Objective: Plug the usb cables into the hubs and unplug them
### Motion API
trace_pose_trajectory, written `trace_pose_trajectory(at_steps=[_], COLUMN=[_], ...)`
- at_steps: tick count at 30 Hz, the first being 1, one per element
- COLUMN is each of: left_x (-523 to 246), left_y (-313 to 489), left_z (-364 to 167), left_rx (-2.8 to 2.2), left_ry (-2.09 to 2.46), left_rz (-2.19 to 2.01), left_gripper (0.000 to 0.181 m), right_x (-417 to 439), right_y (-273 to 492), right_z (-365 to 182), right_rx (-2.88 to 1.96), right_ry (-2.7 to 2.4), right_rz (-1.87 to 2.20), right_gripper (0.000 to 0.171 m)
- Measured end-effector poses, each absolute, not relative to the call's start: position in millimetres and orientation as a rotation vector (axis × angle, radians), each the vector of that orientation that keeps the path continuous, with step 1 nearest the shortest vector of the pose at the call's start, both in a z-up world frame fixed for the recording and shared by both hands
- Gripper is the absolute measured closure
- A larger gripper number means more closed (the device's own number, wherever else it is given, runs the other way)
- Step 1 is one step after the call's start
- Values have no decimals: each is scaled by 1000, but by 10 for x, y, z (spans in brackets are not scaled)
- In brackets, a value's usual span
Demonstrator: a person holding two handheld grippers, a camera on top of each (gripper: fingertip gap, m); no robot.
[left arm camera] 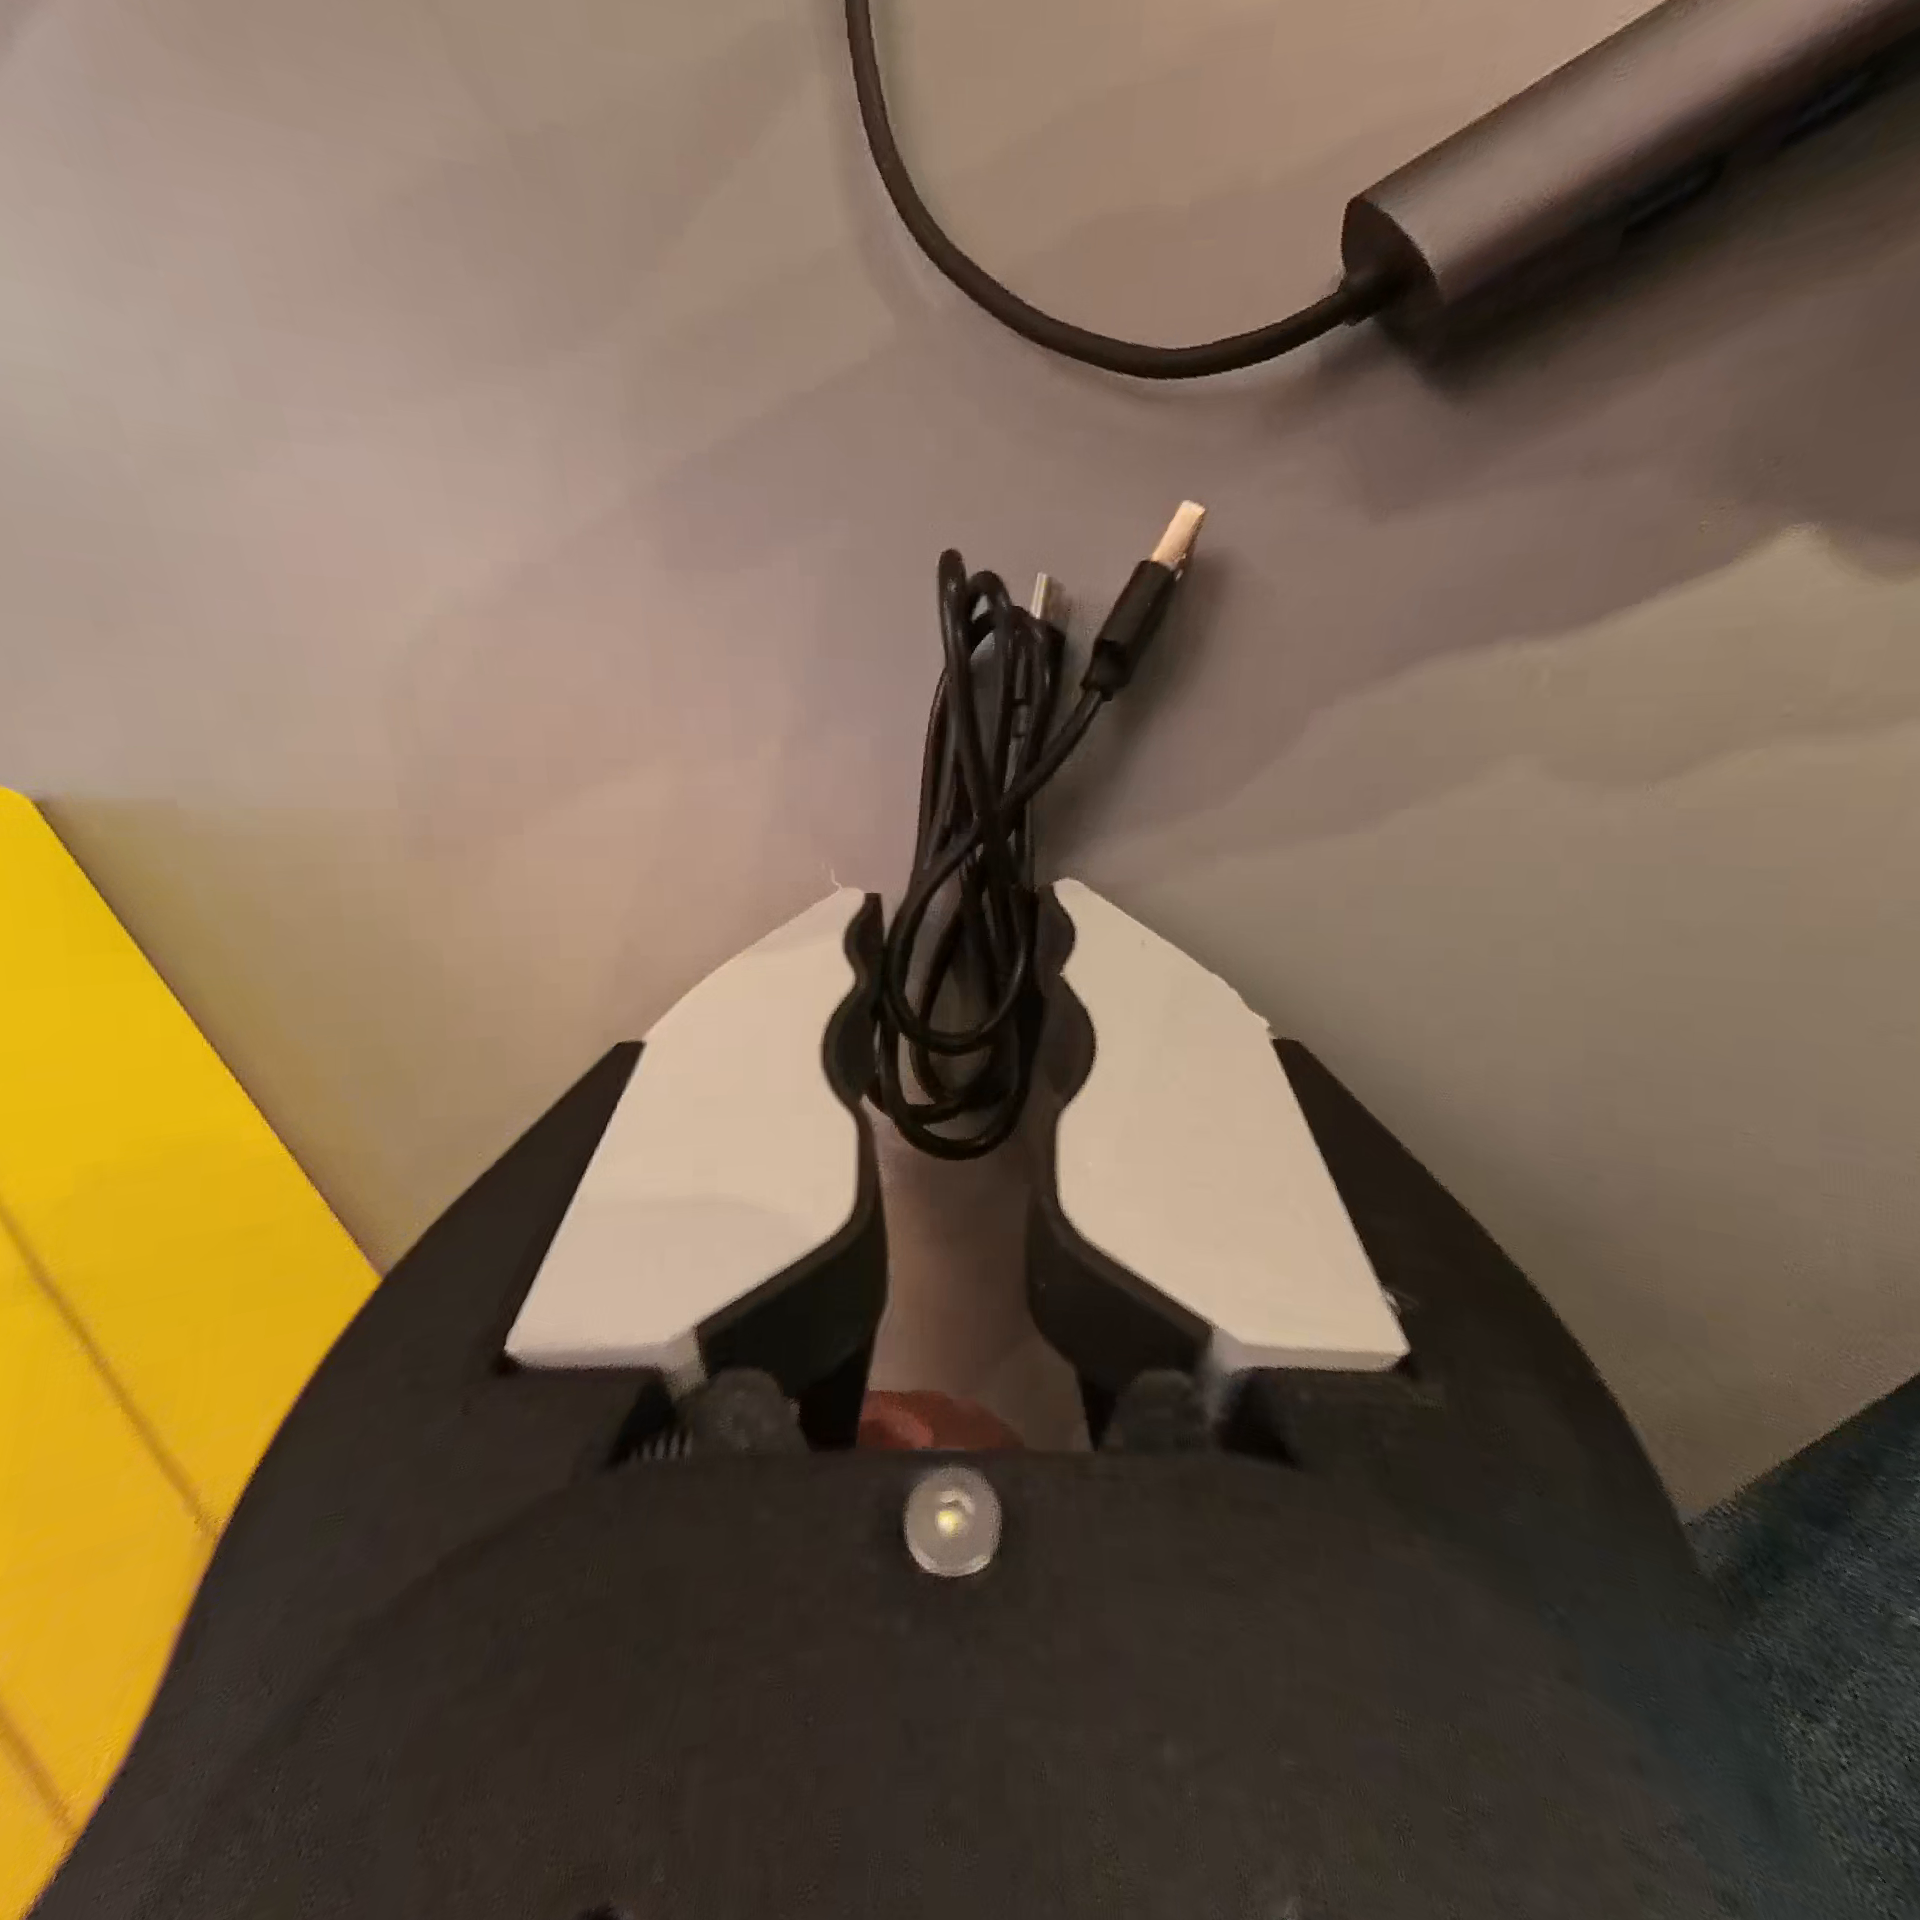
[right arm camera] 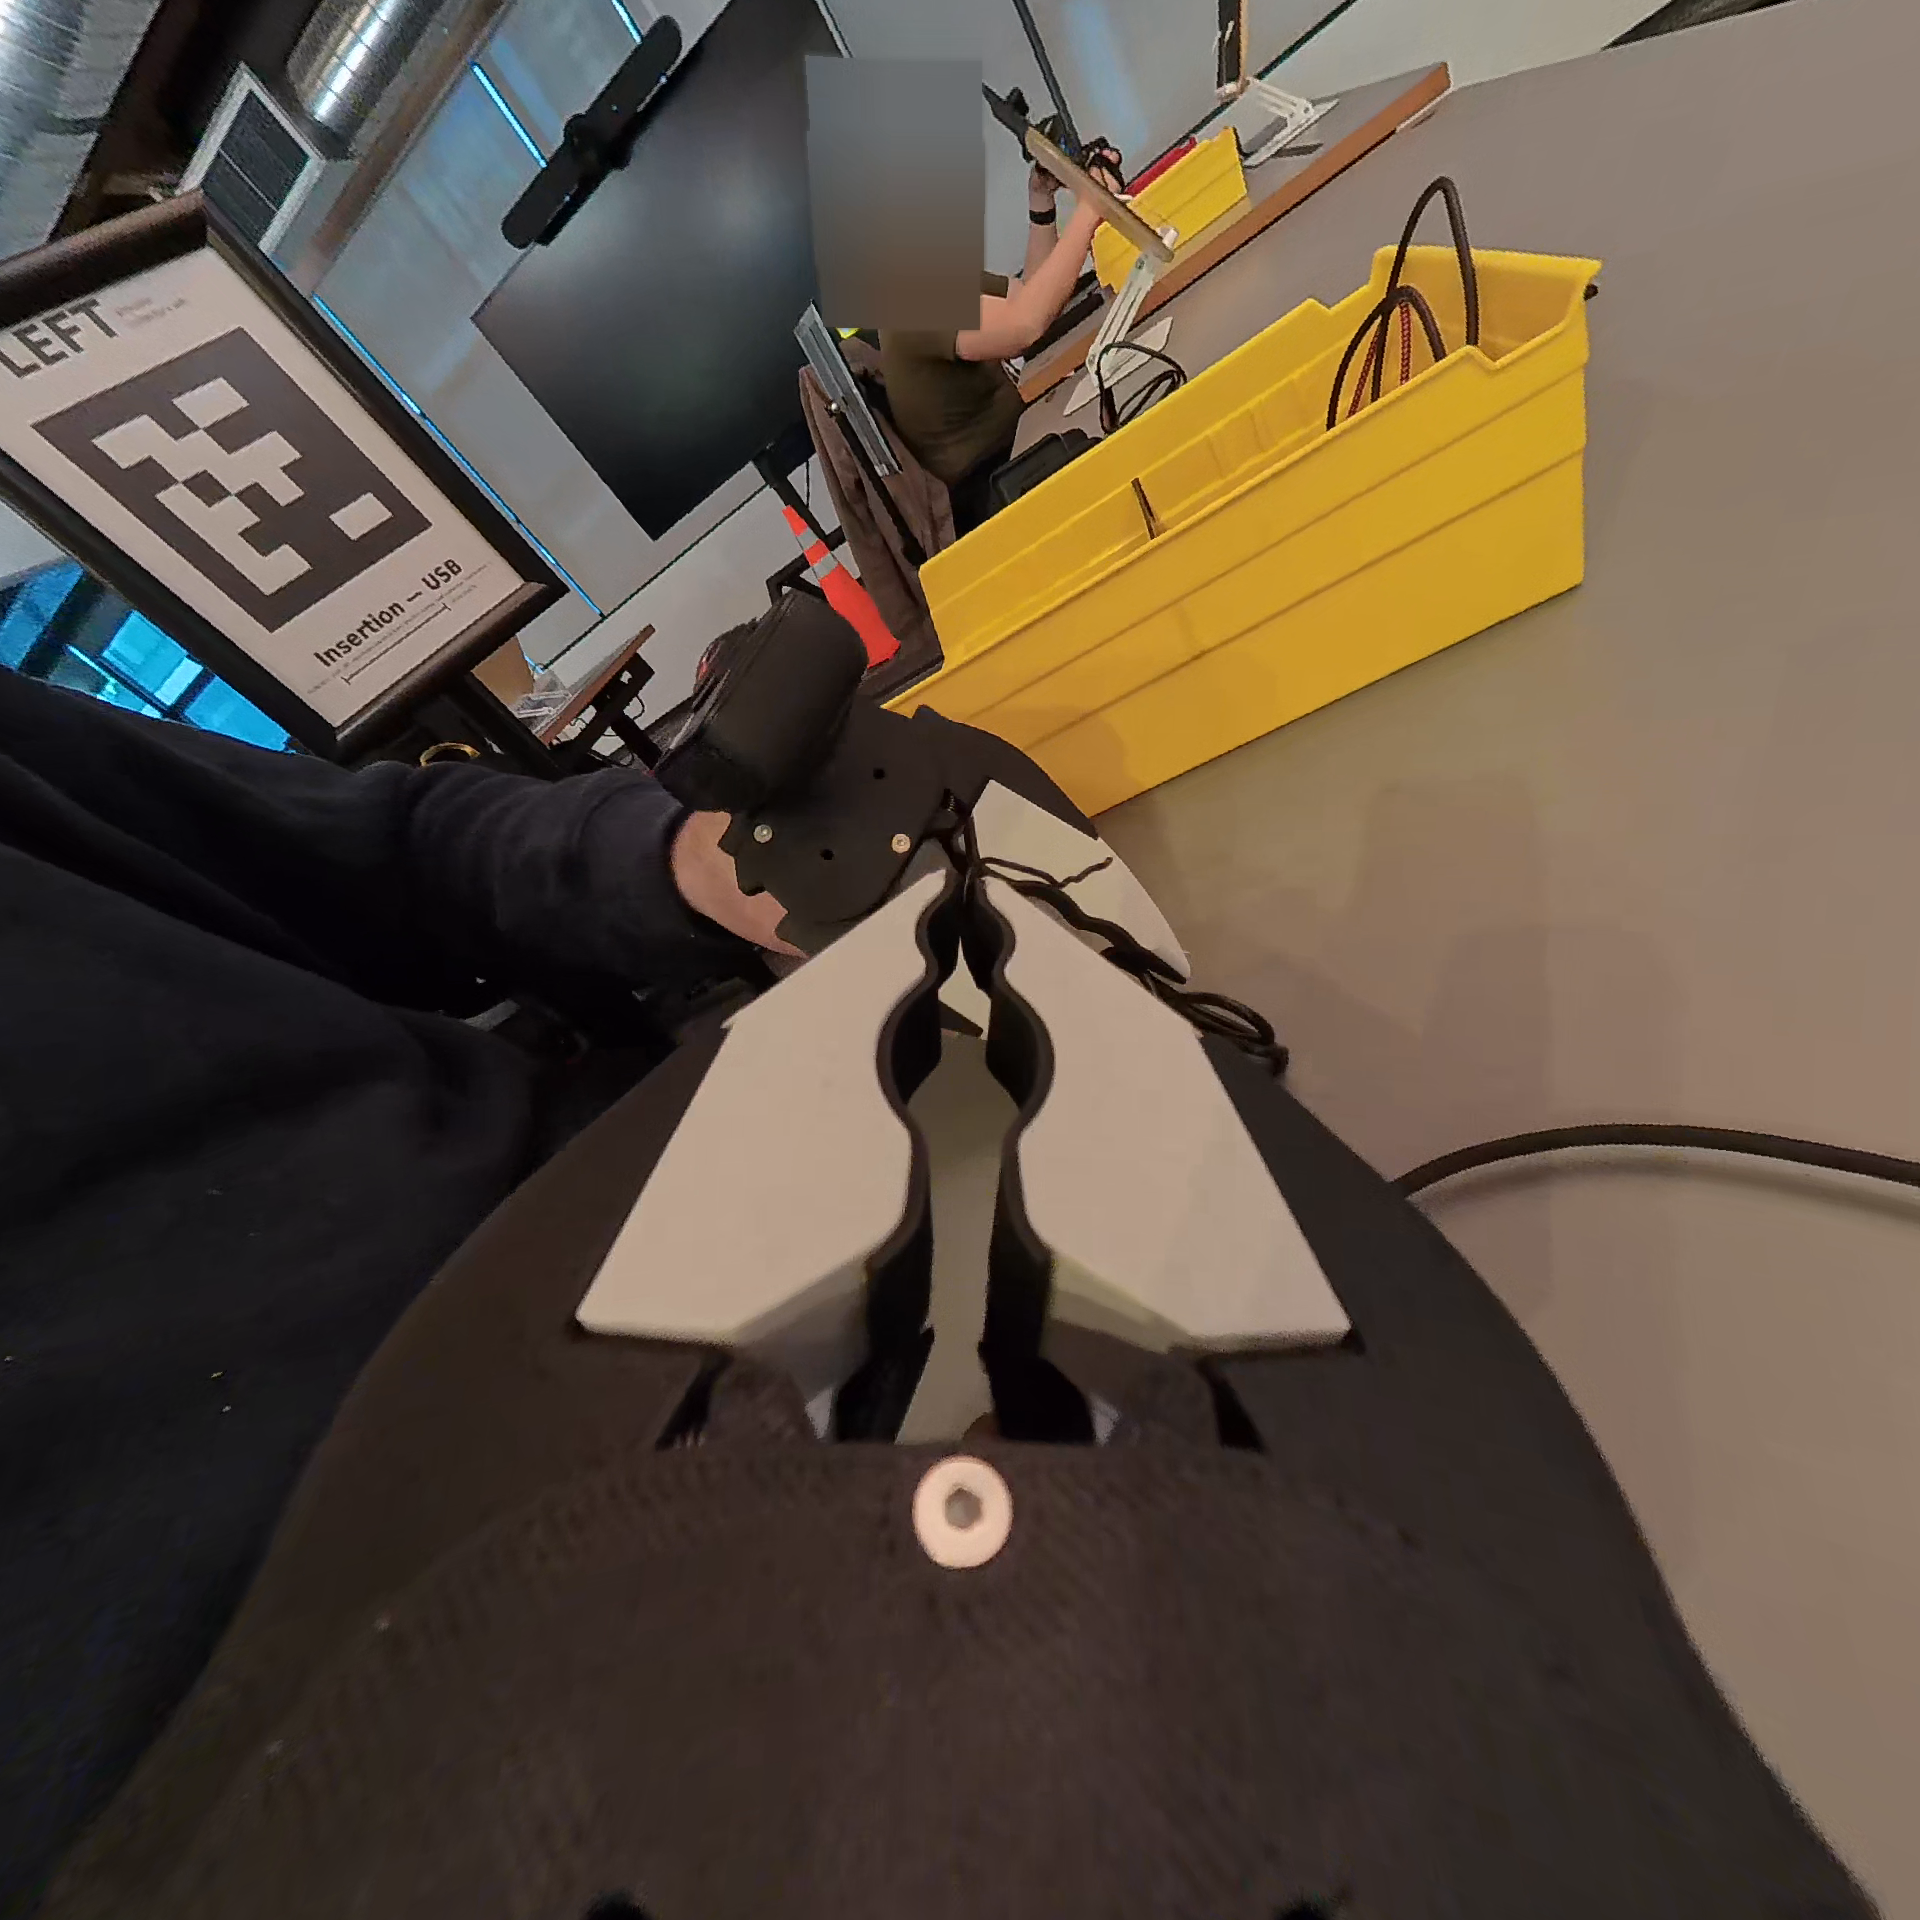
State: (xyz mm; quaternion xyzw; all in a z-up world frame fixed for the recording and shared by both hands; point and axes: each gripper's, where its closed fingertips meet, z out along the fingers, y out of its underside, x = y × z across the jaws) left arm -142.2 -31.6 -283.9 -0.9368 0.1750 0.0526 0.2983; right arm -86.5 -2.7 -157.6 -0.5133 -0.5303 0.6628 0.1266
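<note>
My left gripper [left arm camera: 956, 896] is shut on a coiled black USB cable [left arm camera: 971, 790], with the bundle pinched between its white fingers. The cable's USB-A plug [left arm camera: 1155, 582] sticks out ahead, over the grey table [left arm camera: 416, 468], pointing up and to the right. A dark grey hub [left arm camera: 1642, 187] lies at the top right, and its own black cord [left arm camera: 1039, 312] curves away to the left. My right gripper [right arm camera: 951, 899] is shut and empty, its tips close to the left gripper [right arm camera: 852, 821]. The cable [right arm camera: 1195, 1003] trails from that gripper onto the table.
A yellow bin [right arm camera: 1299, 582] holding several cables stands on the table behind the left gripper; it also shows in the left wrist view [left arm camera: 104, 1143]. A black cord [right arm camera: 1662, 1143] crosses the table at right. A framed marker sign [right arm camera: 239, 478] stands at left. A person sits in the background. The left gripper's tips are roughly 15 centimeters from the right gripper's.
</note>
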Motion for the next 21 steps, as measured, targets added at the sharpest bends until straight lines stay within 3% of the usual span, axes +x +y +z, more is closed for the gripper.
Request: trace_pose_trajectory(at_steps=[9,21], left_x=[-1413,-1172], left_y=[-241,-86], left_z=[-2676,-2420], left_rx=[-2446,-2417], left_ry=[421,485], left_rz=[120,49], left_gripper=[172,173], right_x=[-857,-992], right_y=[-70,-146], right_z=[-1622,-1723], right_rx=[-1520,-1601], right_ry=[-1557,-1560], right_rz=[1879,1759], right_gripper=[171,171])
